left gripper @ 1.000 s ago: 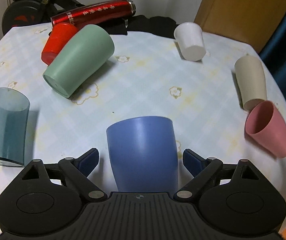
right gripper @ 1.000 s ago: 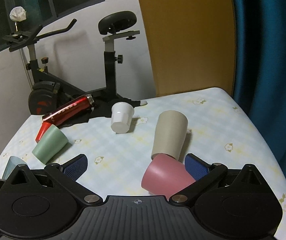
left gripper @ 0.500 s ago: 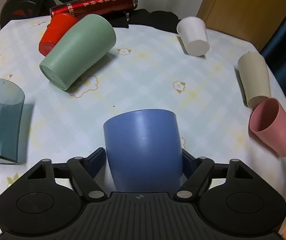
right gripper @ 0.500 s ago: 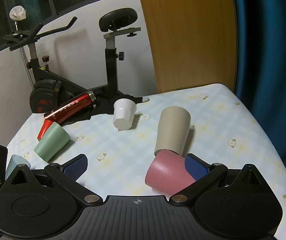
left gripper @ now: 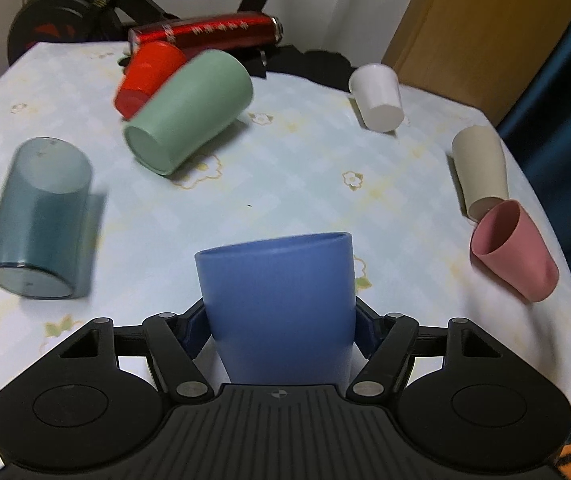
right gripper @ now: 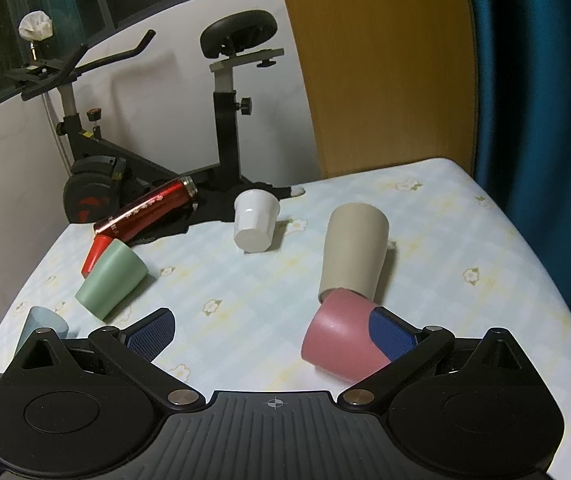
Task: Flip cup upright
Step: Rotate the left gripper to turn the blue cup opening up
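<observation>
My left gripper point(left gripper: 279, 320) is shut on a blue cup point(left gripper: 277, 300), with both pads pressed on its sides; its far end points away from me. A pink cup point(left gripper: 515, 250) lies on its side at the right and shows in the right wrist view point(right gripper: 343, 332). My right gripper point(right gripper: 273, 332) is open above the table, its right finger point(right gripper: 389, 338) in front of the pink cup. A beige cup point(right gripper: 353, 252) lies just behind the pink one.
On the flowered tablecloth point(left gripper: 305, 168) lie a green cup point(left gripper: 189, 110), a red cup point(left gripper: 147, 74), a teal clear cup point(left gripper: 39, 212), a white cup point(left gripper: 377, 96) and a red flask point(left gripper: 205, 34). An exercise bike point(right gripper: 221, 120) stands behind the table. A blue curtain point(right gripper: 545, 100) hangs at right.
My left gripper closed from open onto the blue cup and the view has shifted. My right gripper stayed open and drifted a little.
</observation>
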`<act>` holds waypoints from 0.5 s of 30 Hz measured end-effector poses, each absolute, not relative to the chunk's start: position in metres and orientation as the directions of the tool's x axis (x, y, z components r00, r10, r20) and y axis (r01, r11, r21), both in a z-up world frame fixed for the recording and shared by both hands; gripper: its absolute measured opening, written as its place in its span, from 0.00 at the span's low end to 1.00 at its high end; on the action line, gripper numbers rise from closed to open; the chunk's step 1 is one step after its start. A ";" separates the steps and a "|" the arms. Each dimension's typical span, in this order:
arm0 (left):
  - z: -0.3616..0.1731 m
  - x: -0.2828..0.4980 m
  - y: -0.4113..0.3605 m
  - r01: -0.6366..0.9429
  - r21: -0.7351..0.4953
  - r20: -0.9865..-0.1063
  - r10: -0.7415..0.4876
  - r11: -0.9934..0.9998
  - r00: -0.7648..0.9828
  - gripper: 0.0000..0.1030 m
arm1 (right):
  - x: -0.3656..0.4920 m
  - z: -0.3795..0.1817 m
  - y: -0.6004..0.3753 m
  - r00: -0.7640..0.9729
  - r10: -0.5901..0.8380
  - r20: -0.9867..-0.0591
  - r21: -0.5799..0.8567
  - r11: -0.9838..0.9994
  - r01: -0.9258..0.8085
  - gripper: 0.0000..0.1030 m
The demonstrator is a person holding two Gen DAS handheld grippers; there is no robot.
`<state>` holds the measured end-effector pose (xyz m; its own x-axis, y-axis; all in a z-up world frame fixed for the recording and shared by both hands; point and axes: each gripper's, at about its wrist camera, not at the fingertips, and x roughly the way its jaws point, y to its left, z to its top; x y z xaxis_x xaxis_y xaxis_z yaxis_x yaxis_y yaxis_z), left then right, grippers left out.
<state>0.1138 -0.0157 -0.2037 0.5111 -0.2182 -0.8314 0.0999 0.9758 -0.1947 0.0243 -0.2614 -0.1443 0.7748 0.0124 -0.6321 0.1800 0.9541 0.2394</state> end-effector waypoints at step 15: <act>-0.185 0.091 0.020 -0.003 -0.141 -0.783 -0.109 0.990 0.613 0.70 | 0.026 -0.151 -0.250 0.750 0.044 -0.660 0.245 0.957 0.159 1.00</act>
<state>0.0911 0.0199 -0.1845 0.6128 -0.1091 -0.7827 -0.0032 0.9901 -0.1406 0.0256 -0.2504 -0.1509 0.7503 0.0443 -0.6597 0.1585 0.9566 0.2446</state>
